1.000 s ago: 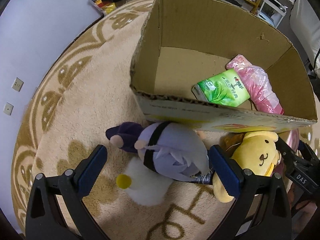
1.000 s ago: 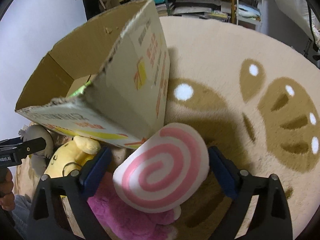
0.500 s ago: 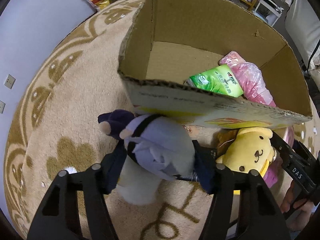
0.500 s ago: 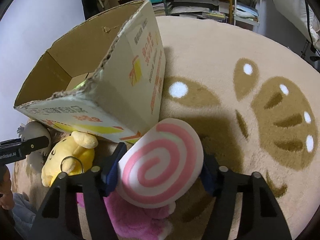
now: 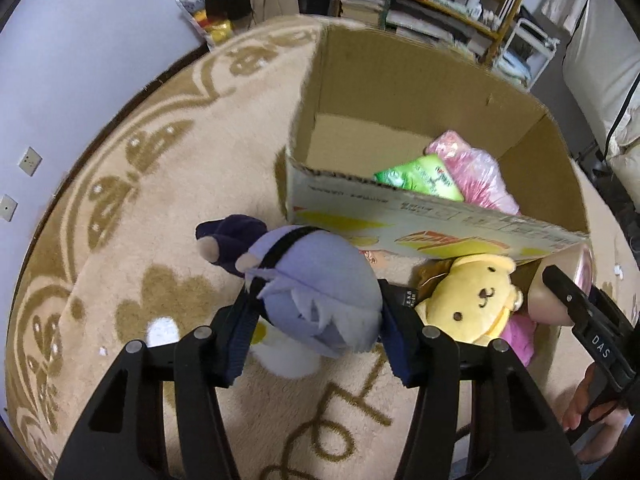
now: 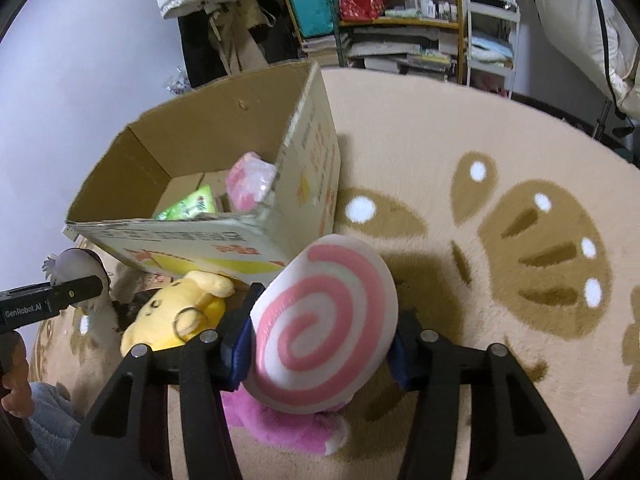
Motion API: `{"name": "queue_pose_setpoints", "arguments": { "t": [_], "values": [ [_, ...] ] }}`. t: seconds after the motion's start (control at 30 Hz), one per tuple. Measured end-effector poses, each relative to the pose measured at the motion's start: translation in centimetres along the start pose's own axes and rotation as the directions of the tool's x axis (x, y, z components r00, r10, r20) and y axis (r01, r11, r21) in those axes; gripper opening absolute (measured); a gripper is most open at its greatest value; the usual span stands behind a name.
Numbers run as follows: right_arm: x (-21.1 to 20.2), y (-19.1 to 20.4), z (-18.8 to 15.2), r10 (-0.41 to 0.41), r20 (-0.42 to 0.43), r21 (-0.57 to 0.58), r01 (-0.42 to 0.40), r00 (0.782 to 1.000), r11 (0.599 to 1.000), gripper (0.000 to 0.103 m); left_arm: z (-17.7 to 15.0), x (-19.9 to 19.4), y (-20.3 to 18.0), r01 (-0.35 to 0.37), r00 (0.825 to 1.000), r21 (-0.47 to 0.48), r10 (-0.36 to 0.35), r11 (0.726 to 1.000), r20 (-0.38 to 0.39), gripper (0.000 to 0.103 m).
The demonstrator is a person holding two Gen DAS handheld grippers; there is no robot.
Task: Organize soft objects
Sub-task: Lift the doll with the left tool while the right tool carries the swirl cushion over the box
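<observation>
My left gripper (image 5: 316,340) is shut on a lavender plush doll (image 5: 316,284) with dark blue sleeves, lifted just above the rug in front of the cardboard box (image 5: 420,216). My right gripper (image 6: 320,344) is shut on a pink-and-white swirl cushion (image 6: 324,320), held up near the box's (image 6: 296,200) right corner. A yellow dog plush (image 5: 476,300) lies on the rug against the box front; it also shows in the right wrist view (image 6: 180,312). A pink plush (image 6: 280,424) lies under the swirl cushion. Inside the box are a green tissue pack (image 5: 420,178) and a pink bag (image 5: 476,168).
The beige patterned rug (image 6: 500,240) spreads to the right of the box and left of it (image 5: 140,200). Shelves with books and boxes (image 6: 392,32) stand behind. A grey wall (image 5: 80,60) bounds the left side.
Both grippers have closed on their toys and lifted them. The lavender doll and swirl cushion have risen off the rug, and both cameras now look from higher up.
</observation>
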State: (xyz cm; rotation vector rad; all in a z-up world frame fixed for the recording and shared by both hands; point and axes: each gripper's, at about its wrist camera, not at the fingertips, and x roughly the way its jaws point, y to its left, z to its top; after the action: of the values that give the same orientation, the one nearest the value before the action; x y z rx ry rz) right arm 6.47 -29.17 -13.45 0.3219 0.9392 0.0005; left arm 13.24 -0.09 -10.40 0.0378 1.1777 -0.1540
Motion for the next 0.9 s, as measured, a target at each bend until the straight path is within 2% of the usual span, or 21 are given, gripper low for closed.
{"name": "queue_pose_setpoints", "arguments": {
  "t": [0.2,0.33,0.5,0.73,0.83,0.9],
  "values": [
    [-2.9,0.6,0.3,0.013,0.061,-0.004,-0.013,0.998,1.000,0.057,-0.4,-3.7,0.3,0.012,0.995,-0.003,-0.012,1.000,0.102,0.055],
    [-5.0,1.0,0.4,0.025,0.118,-0.016,-0.024,0.993,1.000,0.057,-0.7,-6.2,0.1,0.013,0.981,0.007,-0.014,1.000,0.191,0.055],
    [-7.7,1.7,1.0,0.047,0.212,-0.044,-0.039,0.976,0.998,0.057,-0.9,-9.2,-0.4,0.006,0.944,0.026,-0.014,1.000,0.331,0.055],
    [-9.7,3.0,1.8,0.078,0.306,-0.097,-0.051,0.949,0.994,0.057,-0.3,-11.9,-1.2,0.008,0.886,0.043,-0.027,0.999,0.464,0.056],
    [-9.9,3.5,2.2,0.094,0.329,-0.112,-0.060,0.940,0.992,0.057,0.2,-12.4,-1.5,-0.010,0.870,0.044,-0.013,0.999,0.493,0.056],
    [-9.9,3.8,2.6,0.102,0.346,-0.125,-0.062,0.933,0.990,0.057,0.4,-12.4,-1.7,-0.011,0.866,0.048,-0.014,0.999,0.500,0.056]
  ]
}}
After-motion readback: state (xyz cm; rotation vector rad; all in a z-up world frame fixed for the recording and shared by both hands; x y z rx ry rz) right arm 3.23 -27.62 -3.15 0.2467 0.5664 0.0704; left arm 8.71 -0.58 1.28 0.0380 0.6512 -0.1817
